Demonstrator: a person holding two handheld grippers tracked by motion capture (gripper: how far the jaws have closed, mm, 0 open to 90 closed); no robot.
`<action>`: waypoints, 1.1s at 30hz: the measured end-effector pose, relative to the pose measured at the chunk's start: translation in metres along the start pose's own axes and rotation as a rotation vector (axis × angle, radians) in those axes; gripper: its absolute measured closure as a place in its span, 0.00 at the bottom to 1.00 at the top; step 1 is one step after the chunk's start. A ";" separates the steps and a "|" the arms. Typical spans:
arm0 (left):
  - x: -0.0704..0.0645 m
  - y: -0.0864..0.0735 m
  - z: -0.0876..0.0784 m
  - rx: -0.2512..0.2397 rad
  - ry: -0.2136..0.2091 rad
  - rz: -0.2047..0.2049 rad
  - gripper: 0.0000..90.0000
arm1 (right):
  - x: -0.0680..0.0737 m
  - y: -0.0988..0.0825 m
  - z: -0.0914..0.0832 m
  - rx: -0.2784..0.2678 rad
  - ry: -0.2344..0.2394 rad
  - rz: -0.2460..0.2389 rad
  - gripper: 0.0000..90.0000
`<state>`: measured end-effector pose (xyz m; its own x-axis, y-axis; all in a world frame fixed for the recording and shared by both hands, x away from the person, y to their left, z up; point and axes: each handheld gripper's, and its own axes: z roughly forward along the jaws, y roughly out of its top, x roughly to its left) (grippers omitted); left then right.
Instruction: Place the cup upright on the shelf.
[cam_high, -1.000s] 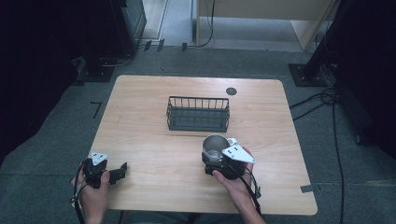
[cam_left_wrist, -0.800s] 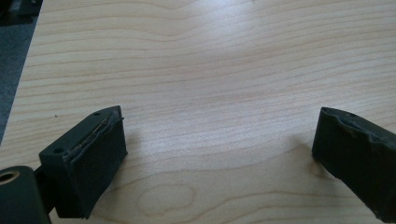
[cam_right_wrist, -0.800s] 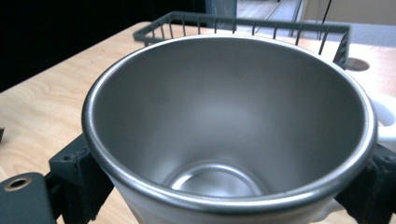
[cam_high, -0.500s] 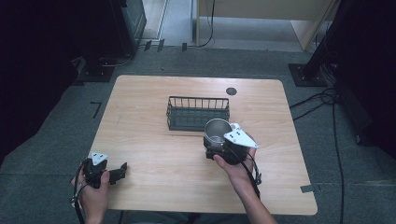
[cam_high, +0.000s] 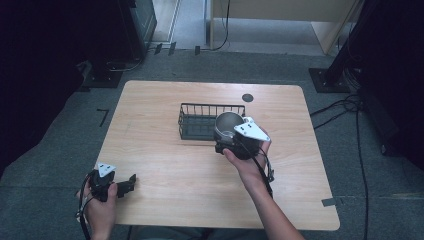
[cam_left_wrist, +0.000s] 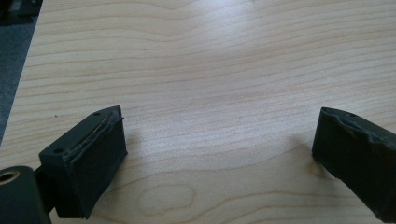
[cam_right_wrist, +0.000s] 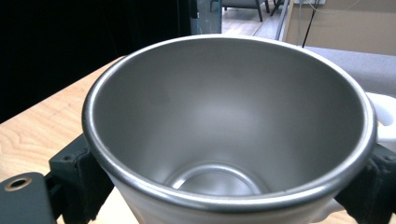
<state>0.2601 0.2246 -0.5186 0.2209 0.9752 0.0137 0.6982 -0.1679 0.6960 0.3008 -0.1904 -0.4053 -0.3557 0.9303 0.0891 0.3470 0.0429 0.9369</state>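
Note:
A steel cup (cam_high: 227, 125) with a white outside and a white handle (cam_right_wrist: 385, 123) is held above the table, its empty mouth (cam_right_wrist: 229, 121) facing the camera in the right gripper view. My right gripper (cam_high: 231, 141) is shut on it, both jaws pressing the cup's sides just below the rim. The cup hangs by the right end of a black wire basket (cam_high: 200, 122) at mid-table. My left gripper (cam_high: 131, 183) rests low at the table's front left corner, open, with bare wood (cam_left_wrist: 215, 140) between its jaws.
The wooden table (cam_high: 165, 165) has a small dark round disc (cam_high: 247, 97) near its far edge. Dark equipment stands to the left and right of the table, and cables (cam_high: 350, 107) lie on the grey floor at the right.
My right gripper has lifted the cup and carried it away from the front edge toward the basket's right end. The left gripper has stayed where it was.

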 end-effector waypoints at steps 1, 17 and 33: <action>0.000 0.000 0.000 0.000 0.000 0.000 0.03 | 0.000 0.002 0.002 -0.001 -0.003 0.004 0.08; 0.000 0.000 0.000 -0.001 0.000 -0.001 0.03 | 0.003 0.028 0.032 -0.017 -0.038 0.001 0.08; 0.000 0.000 0.000 0.000 0.000 -0.001 0.03 | 0.004 0.041 0.069 -0.018 -0.074 0.004 0.08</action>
<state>0.2601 0.2245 -0.5186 0.2203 0.9753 0.0132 0.6982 -0.1671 0.6962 0.3732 -0.1596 -0.3898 -0.2893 0.9548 0.0684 0.3324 0.0332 0.9425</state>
